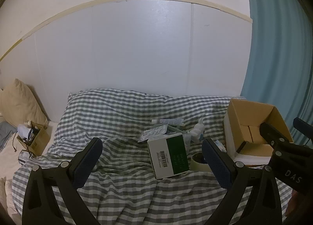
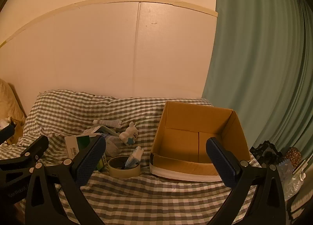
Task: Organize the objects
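Note:
An open empty cardboard box (image 2: 197, 121) stands on the checked bedcover, at the right in the left wrist view (image 1: 242, 115). Left of it lie a white-and-green carton (image 1: 168, 155) (image 2: 78, 142), a tape roll (image 2: 124, 167) (image 1: 198, 161) with a small blue-white packet (image 2: 135, 156) leaning in it, a white plush toy (image 2: 130, 133) (image 1: 197, 130), a tube (image 1: 168, 121) (image 2: 107, 122) and a foil pack (image 1: 154, 133). My left gripper (image 1: 152, 163) is open and empty, near the carton. My right gripper (image 2: 156, 163) is open and empty, before the box and roll.
A checked pillow (image 1: 117, 99) lies against the white wall. A small cardboard box of clutter (image 1: 34, 138) and a beige cushion (image 1: 17, 103) sit at the far left. A teal curtain (image 2: 264, 58) hangs on the right, with dark objects (image 2: 270, 152) below it.

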`<state>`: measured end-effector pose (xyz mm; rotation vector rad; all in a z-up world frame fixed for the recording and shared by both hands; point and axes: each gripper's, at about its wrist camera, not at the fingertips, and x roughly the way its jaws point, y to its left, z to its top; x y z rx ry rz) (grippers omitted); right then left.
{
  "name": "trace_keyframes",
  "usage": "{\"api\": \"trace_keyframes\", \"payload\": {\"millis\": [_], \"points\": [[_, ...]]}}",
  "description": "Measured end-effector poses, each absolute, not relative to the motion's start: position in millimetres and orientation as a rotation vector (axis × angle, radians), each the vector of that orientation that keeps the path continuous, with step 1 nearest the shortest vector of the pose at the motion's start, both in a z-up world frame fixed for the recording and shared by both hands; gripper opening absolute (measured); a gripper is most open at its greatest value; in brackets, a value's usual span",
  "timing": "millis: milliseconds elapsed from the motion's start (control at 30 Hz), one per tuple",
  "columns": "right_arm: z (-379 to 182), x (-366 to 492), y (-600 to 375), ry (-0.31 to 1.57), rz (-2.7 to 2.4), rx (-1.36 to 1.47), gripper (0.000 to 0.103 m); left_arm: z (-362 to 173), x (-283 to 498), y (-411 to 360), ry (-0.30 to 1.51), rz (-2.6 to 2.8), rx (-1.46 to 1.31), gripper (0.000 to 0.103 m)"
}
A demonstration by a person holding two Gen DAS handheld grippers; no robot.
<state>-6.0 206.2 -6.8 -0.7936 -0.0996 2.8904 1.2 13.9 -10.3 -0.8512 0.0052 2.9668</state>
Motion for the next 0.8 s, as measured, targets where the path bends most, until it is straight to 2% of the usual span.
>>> {"api": "trace_keyframes", "payload": {"millis": [800], "points": [[-8.1, -7.5, 210.3, -0.094, 2.877, -0.812, 0.103, -14.8, -0.2, 17.6, 0.024, 2.967, -0.867, 0.103]]}}
